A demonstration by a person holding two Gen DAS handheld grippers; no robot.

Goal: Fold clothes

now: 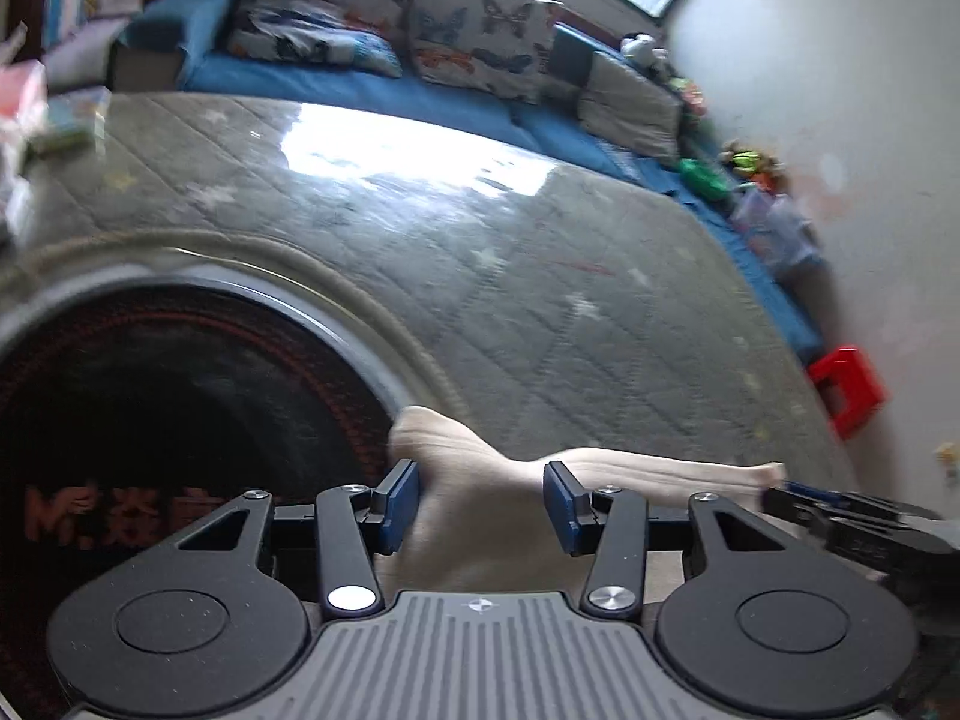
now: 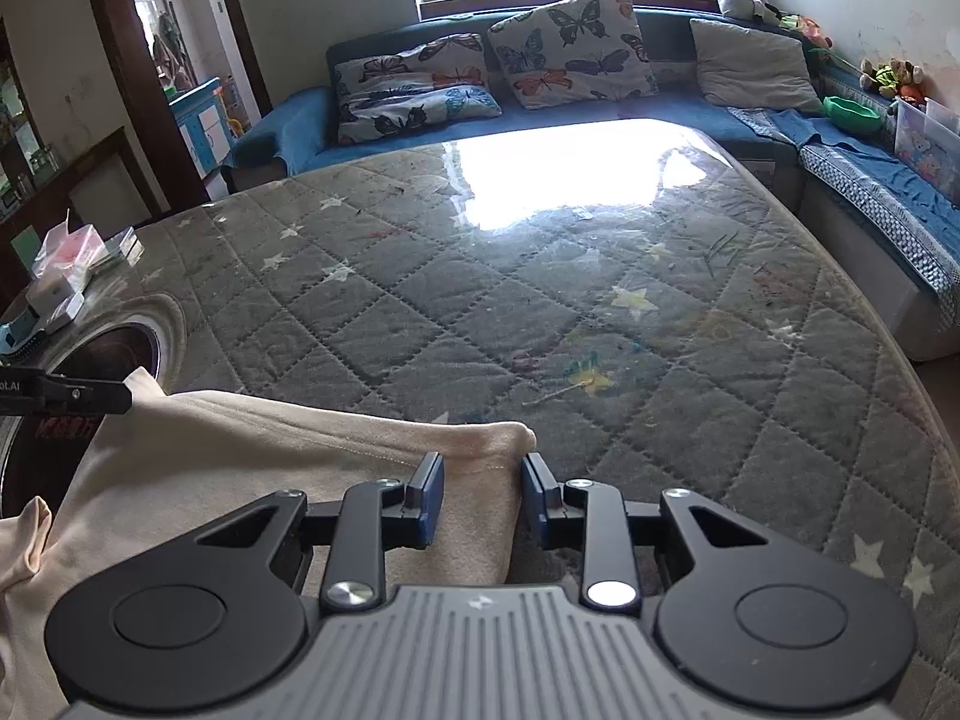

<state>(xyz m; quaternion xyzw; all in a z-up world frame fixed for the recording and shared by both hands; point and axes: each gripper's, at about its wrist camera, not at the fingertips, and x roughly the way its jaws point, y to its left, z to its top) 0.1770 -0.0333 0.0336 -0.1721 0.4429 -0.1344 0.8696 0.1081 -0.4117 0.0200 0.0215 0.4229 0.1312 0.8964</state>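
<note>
Right wrist: beige garment lies between the parted, ungripping right hand-held gripper fingers.

Beige garment between parted right tool fingers.

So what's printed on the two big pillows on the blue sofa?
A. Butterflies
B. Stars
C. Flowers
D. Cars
A. The pillows leaning on the blue sofa are covered in butterflies.

Beige garment — soft, creased — lies spread on the quilted grey table, its corner bunched.
</note>
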